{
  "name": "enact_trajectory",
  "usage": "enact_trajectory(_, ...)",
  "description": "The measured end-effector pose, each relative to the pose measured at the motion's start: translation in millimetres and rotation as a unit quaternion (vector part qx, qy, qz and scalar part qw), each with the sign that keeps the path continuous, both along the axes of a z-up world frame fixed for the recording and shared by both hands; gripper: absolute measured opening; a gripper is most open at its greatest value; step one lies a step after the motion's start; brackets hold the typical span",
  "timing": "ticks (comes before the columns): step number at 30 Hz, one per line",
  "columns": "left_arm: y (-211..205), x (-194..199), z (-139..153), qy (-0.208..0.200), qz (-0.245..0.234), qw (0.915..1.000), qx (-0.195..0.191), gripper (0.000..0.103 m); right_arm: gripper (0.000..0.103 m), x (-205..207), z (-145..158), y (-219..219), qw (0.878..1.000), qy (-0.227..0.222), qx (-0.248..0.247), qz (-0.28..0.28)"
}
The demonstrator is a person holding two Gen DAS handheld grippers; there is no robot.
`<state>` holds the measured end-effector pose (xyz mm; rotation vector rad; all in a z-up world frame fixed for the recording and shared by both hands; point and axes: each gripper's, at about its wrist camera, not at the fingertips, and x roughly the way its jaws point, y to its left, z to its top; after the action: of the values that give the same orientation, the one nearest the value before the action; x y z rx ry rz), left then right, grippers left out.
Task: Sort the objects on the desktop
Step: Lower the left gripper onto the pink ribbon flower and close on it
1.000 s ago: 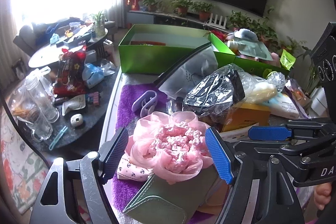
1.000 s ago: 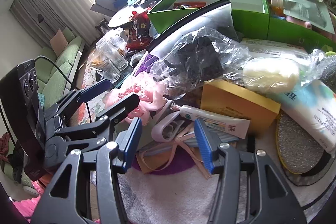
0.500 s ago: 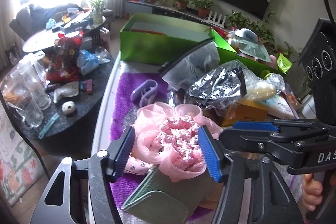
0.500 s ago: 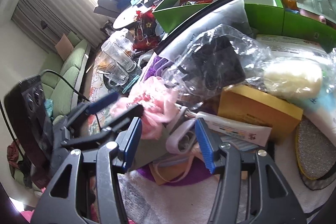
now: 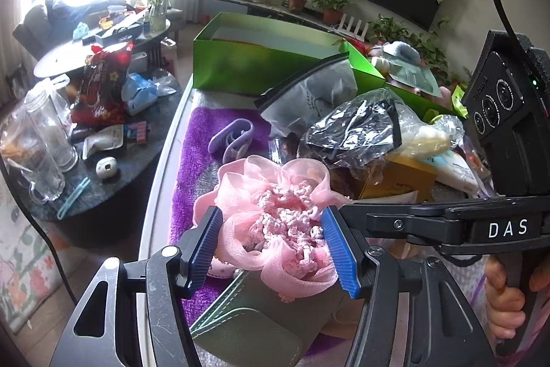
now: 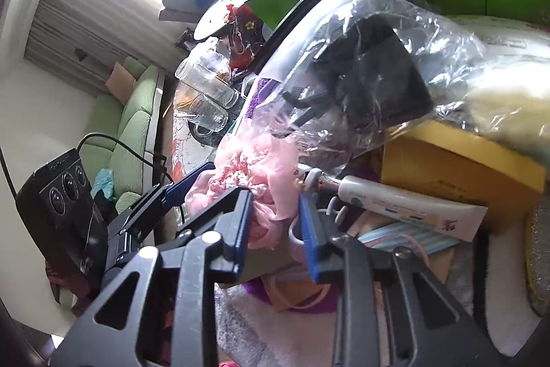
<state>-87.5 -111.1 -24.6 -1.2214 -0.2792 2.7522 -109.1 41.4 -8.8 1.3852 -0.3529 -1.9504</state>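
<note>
A pink fabric flower lies on a green wallet at the near end of a cluttered table. My left gripper has closed onto the flower, its blue pads pressing both sides. The flower also shows in the right wrist view. My right gripper is open just to the right of the left one, its fingers around the flower's edge and a white clip. A clear bag with a black item lies behind the flower.
Two green boxes stand at the table's far end. A yellow box, a white tube, a lavender clip and a purple mat crowd the table. A dark side table with glass jars stands left.
My left gripper has closed in from wide open onto the pink flower. My right gripper has moved forward and left toward the flower.
</note>
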Motion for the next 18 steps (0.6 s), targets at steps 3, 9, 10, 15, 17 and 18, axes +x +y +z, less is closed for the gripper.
enact_trajectory(3,9,2,5,0.006,-0.011,0.9999,-0.005,0.061,0.017,5,5,7,1.0,0.003,-0.002,-0.002)
enact_trajectory(9,38,11,17,0.015,-0.059,0.9981,0.011,0.061,0.017,24,20,36,1.0,0.018,0.006,-0.013)
enact_trajectory(10,46,14,19,0.016,-0.073,0.9972,0.01,0.061,0.017,29,23,43,1.0,0.021,0.011,-0.014)
enact_trajectory(15,86,27,20,0.018,-0.124,0.9921,0.006,0.061,0.018,57,32,82,0.998,0.035,0.036,-0.029)
enact_trajectory(17,102,30,13,0.006,-0.152,0.9884,0.007,0.061,0.019,64,29,97,0.996,0.039,0.063,-0.044)
enact_trajectory(18,110,32,8,-0.004,-0.168,0.9858,0.011,0.061,0.019,65,26,102,0.995,0.04,0.072,-0.05)
